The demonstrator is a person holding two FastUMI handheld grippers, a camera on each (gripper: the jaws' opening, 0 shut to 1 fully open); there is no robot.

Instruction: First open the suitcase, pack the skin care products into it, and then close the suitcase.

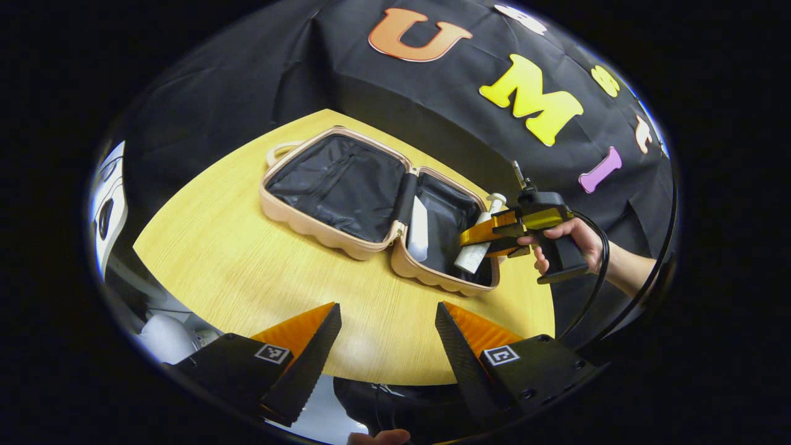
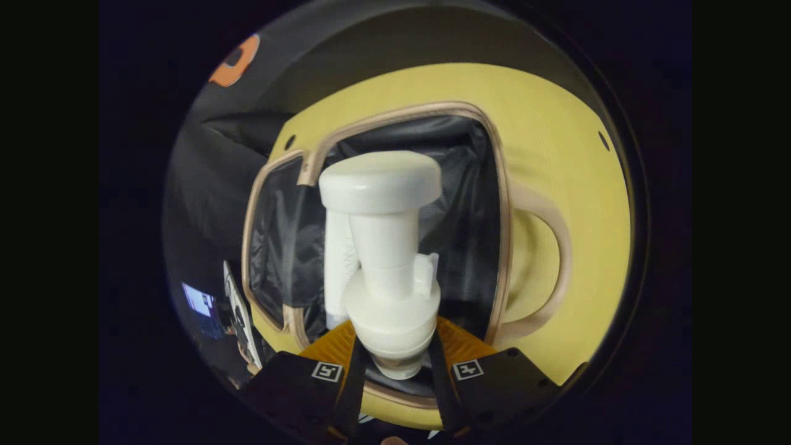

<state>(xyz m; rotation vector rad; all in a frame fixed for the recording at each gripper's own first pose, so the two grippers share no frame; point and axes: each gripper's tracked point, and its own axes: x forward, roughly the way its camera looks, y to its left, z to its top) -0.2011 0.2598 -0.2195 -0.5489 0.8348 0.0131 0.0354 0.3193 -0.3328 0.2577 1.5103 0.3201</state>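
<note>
Right hand-held gripper (image 2: 393, 352) around pump bottle (image 2: 386, 259) above open suitcase (image 2: 503, 204), white tube (image 2: 337, 266) beside.

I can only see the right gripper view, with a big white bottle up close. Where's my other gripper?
Observer: The left gripper is open and empty, above the table's near edge.
Operator: Is the suitcase's other half full?
Observer: No, the suitcase half away from your bottle has nothing in it.
Operator: Is my bottle straight up?
Observer: No, the bottle slants, base down in its half, with a tube lying nearer the hinge.
</note>
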